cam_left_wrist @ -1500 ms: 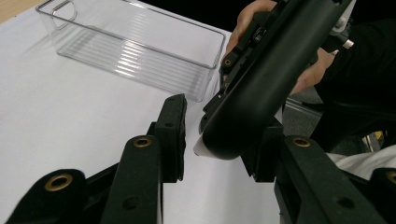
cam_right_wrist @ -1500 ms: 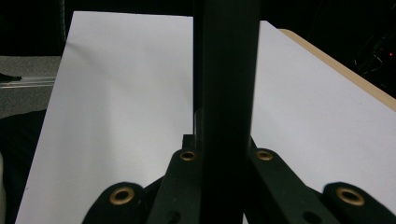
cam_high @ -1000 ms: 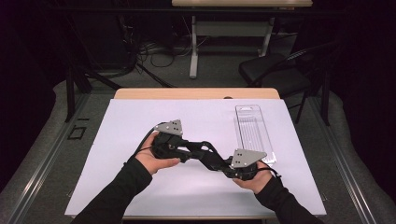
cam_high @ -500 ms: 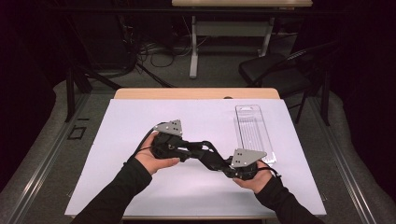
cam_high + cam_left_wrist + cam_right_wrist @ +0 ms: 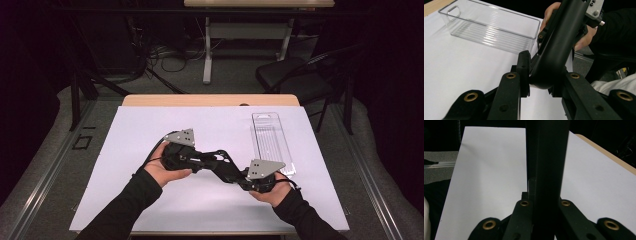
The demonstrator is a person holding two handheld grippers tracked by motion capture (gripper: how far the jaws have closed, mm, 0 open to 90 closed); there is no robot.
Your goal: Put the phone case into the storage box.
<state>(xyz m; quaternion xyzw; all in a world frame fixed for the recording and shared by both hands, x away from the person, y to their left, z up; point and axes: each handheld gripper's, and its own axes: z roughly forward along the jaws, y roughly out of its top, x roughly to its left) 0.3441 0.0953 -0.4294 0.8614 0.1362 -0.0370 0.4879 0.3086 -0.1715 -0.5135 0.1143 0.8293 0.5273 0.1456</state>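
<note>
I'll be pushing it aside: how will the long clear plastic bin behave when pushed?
The long clear plastic bin looks empty and thin-walled, so probably light. On the smooth white sheet it likely slides easily. Low and wide, it seems unlikely to tip.

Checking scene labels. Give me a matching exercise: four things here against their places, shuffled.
Things:
1. clear bin
2. black bent bar
3. white sheet
4. chair

Places:
A. on the floor beyond the table's far edge
B. spread over the tabletop
C. near the sheet's middle
D. on the sheet's right side

Pairs: 1-D, 2-C, 3-B, 4-A
</note>
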